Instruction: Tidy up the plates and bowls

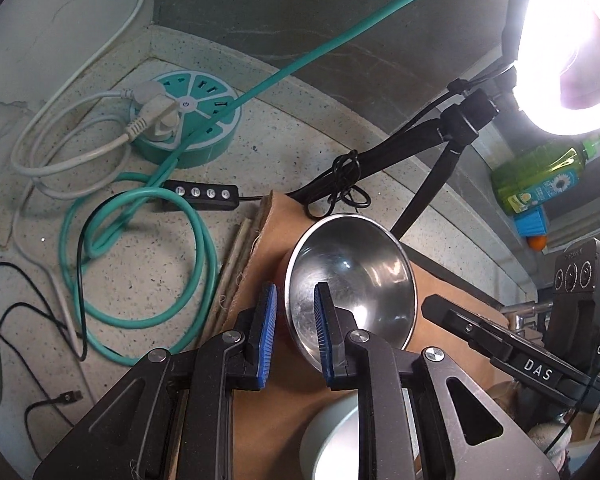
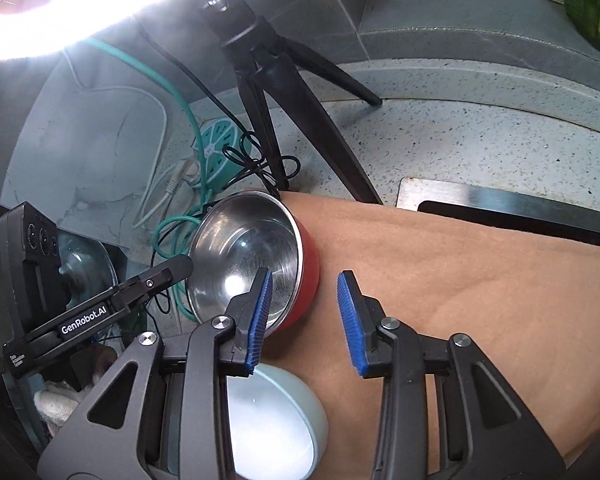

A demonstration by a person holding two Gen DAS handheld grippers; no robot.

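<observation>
A steel bowl (image 1: 352,276) with a red outside (image 2: 304,292) is tipped up on a tan cloth (image 2: 460,300), its mouth facing both cameras. My left gripper (image 1: 296,320) is shut on its left rim, one pad inside and one outside. The right wrist view shows one of its fingers (image 2: 168,274) at that rim. My right gripper (image 2: 304,312) is open at the bowl's right side, one pad over the steel inside and the other over the cloth. One right finger (image 1: 452,314) shows beside the rim. A pale bowl (image 2: 276,420) sits upright on the cloth below both grippers.
A black tripod (image 2: 300,100) with a bright ring light (image 1: 560,40) stands behind the bowl. A teal power hub (image 1: 188,124) and looped cables (image 1: 140,260) lie on the speckled counter to the left. A green bottle (image 1: 540,176) stands at right, and a black panel (image 2: 520,216) sits beyond the cloth.
</observation>
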